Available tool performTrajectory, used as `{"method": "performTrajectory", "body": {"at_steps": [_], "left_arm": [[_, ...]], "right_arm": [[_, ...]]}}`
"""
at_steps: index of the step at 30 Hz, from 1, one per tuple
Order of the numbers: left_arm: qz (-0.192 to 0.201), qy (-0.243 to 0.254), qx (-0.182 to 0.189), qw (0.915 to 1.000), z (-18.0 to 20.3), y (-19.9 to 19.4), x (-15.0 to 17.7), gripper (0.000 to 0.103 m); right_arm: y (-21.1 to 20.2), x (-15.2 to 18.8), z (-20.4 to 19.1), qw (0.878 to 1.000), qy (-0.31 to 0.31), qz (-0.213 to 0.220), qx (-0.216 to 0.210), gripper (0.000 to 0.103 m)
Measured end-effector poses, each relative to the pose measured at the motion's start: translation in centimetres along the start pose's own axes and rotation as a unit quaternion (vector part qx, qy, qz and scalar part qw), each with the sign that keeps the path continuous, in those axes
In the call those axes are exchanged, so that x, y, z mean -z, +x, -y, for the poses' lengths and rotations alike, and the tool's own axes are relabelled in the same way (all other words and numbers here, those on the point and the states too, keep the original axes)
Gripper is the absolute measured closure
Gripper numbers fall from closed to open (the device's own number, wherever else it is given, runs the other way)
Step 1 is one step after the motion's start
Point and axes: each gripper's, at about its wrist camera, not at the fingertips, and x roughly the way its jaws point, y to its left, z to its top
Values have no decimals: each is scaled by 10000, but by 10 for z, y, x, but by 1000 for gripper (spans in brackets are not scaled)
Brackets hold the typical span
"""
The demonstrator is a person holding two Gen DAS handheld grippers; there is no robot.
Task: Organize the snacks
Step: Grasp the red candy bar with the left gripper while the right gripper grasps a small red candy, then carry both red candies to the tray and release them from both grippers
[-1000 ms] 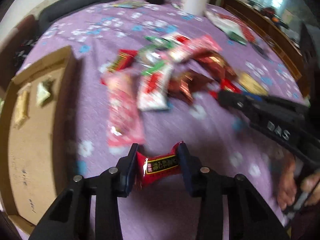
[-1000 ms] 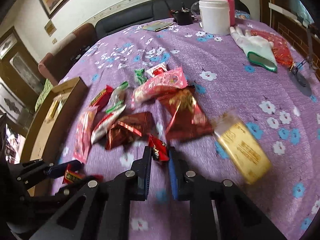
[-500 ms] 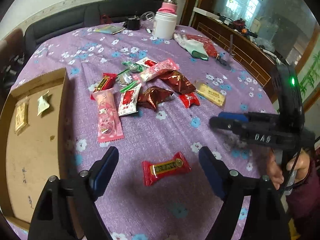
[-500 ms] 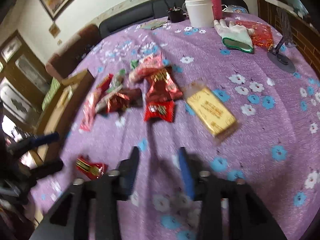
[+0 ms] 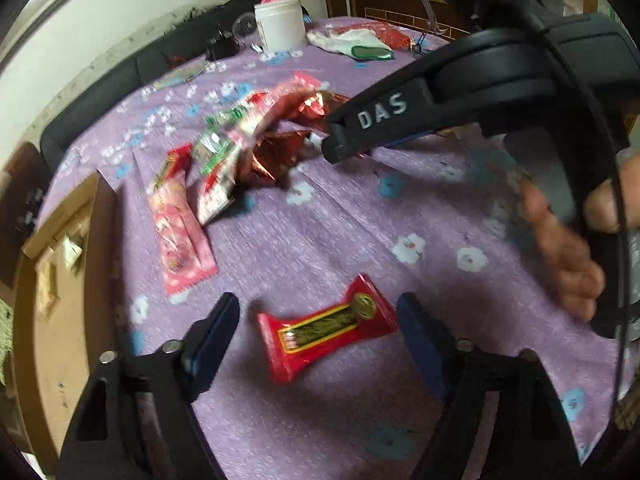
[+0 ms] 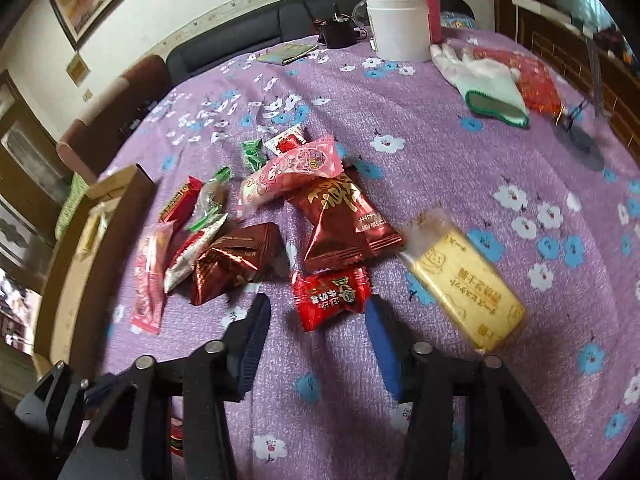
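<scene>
Released, red candy (image 5: pixel 326 330) lies between left gripper (image 5: pixel 319 334) fingers, untouched.

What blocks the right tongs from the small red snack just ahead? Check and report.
Nothing visible. The right tongs are open with the small red snack lying flat at their tips; only bare purple tablecloth lies between. The yellow pack sits off to the right.

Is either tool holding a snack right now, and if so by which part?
Nothing is held. The left tool is open around a red candy; the right tool is open before another red packet.

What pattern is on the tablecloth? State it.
Purple tablecloth with white and blue flowers; clearest in the right wrist view.
</scene>
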Motion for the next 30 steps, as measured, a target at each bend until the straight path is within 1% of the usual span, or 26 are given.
{"method": "performTrajectory", "body": {"at_steps": [1, 2, 3, 4, 5, 8, 11, 14, 16, 19, 21, 23, 24, 28, 30], "left_arm": [[-22, -126, 239, 9996, -4, -2, 1, 54], [-8, -248, 277, 9993, -7, -5, 1, 62], [37, -278, 218, 9994, -9, -8, 2, 64], [50, -301, 218, 9993, -10, -12, 3, 66], [57, -334, 206, 9992, -10, -13, 3, 67], [176, -443, 180, 9987, -11, -27, 7, 68], [313, -682, 371, 9965, -16, -42, 11, 68], [491, -1028, 613, 9916, -28, -60, 16, 68], [636, -1334, 751, 9862, -42, -75, 15, 68], [809, -1687, 783, 9792, -64, -95, 15, 68], [905, -1877, 639, 9760, -84, -106, 16, 68], [993, -2054, 273, 9732, -109, -119, 21, 68], [998, -2131, 152, 9718, -121, -122, 23, 68], [941, -2539, -414, 9617, -179, -130, 35, 68], [890, -2762, -663, 9547, -210, -126, 40, 68]], "right_arm": [[1, 1, -4, 9998, -138, -17, 114, 80], [1, 1, -4, 9997, -201, 0, 146, 80], [0, 3, -4, 9997, -214, 8, 124, 81], [-1, 5, -2, 9997, -211, 10, 86, 86], [-3, 6, -1, 9998, -195, -3, 25, 87], [-12, 14, 5, 9997, -114, 53, -212, 87], [-23, 21, 8, 9994, -76, 120, -327, 87], [-40, 27, 7, 9985, -134, 239, -483, 87], [-52, 28, 0, 9975, -236, 329, -577, 87], [-66, 28, -15, 9955, -436, 433, -725, 87], [-71, 26, -28, 9941, -566, 469, -792, 87], [-75, 22, -48, 9919, -732, 494, -910, 86], [-75, 20, -57, 9910, -805, 499, -951, 86], [-72, 11, -100, 9856, -1124, 471, -1173, 86], [-66, 6, -123, 9827, -1264, 419, -1290, 86]]}}
